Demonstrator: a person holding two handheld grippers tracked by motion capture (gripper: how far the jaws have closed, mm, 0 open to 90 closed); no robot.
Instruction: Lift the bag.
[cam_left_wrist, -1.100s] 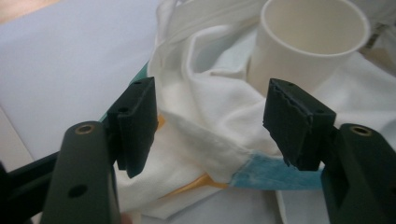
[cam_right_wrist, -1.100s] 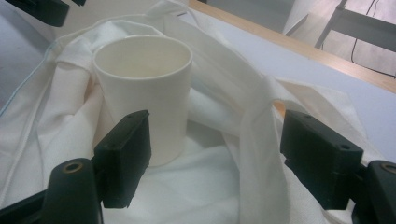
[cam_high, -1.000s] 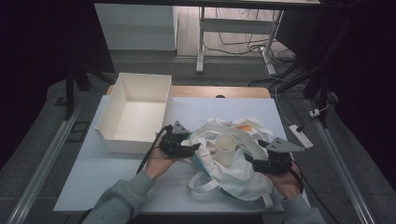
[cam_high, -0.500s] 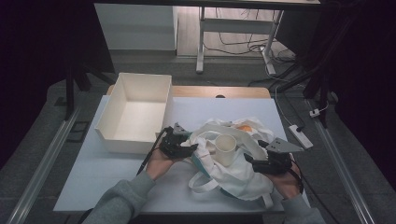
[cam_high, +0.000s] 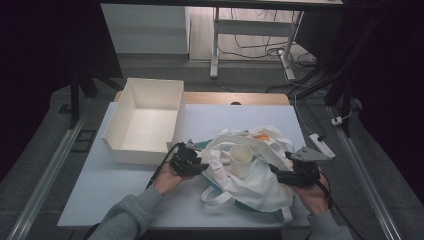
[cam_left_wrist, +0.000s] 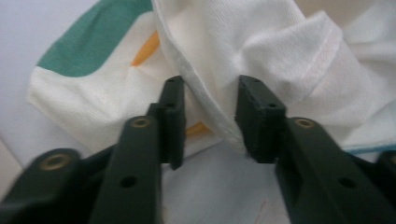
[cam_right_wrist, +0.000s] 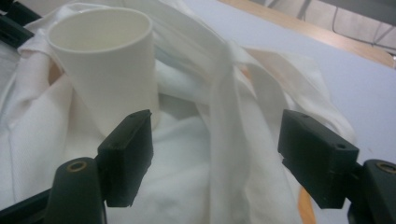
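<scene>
On the counter (cam_high: 125, 200), toward the person's side, a white cloth tote bag (cam_high: 250, 175) with green and orange print lies crumpled, and a white paper cup (cam_high: 241, 159) stands upright on its folds. At the bag's left edge, a hemmed fold is straddled by the left gripper (cam_left_wrist: 208, 116), whose jaws have just been closing; a narrow gap is left and the cloth is not yet visibly pinched. At the bag's right side the right gripper (cam_right_wrist: 215, 156) is held with jaws wide apart, nothing gripped, a handle strap lying between them. For a good grasp, the hem should be seated deep between the pads and lifted gently, so the cup is not tipped. An empty white box (cam_high: 145, 120) stands well apart, back left.
</scene>
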